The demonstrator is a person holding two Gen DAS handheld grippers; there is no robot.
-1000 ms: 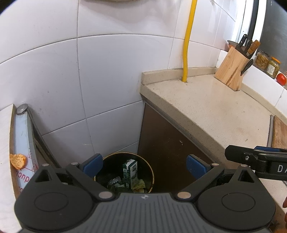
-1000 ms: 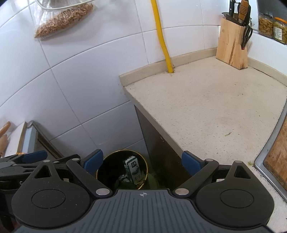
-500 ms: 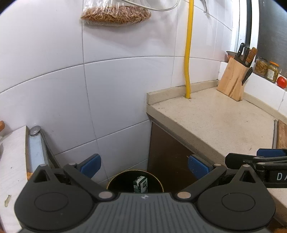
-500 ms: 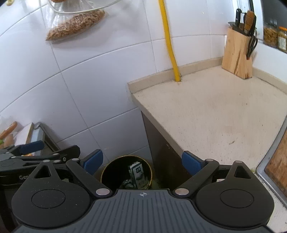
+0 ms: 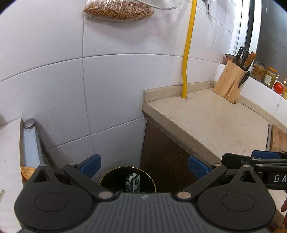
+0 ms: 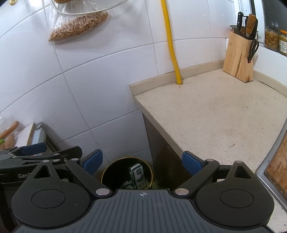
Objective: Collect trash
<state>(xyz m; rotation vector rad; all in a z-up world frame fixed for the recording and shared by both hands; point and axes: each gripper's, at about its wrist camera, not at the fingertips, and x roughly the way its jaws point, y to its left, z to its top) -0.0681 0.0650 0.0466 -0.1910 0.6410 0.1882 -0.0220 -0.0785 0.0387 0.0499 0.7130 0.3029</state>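
Standing upright inside the round black bin [image 5: 109,176], down in the gap between tiled wall and cabinet: a small green-and-white carton [image 5: 133,182], with crumpled scraps lying around its base. Hovering high above the bin, side by side: left hand-held gripper [image 5: 144,165] gaping wide, blue fingertips [image 5: 91,164] far apart and holding nothing; right hand-held gripper [image 6: 142,162] spreading just as wide, also holding nothing. Stretching away to the right: a speckled beige tabletop [image 6: 215,111], carrying a wooden knife block [image 6: 239,58] at its far corner. Running down the wall into the tabletop's back edge: a yellow pipe [image 5: 188,50]. Hanging on the tiles above: a clear bag of brown pasta [image 5: 118,11]. Lying on the white ledge at far left: an orange scrap [image 5: 26,172].
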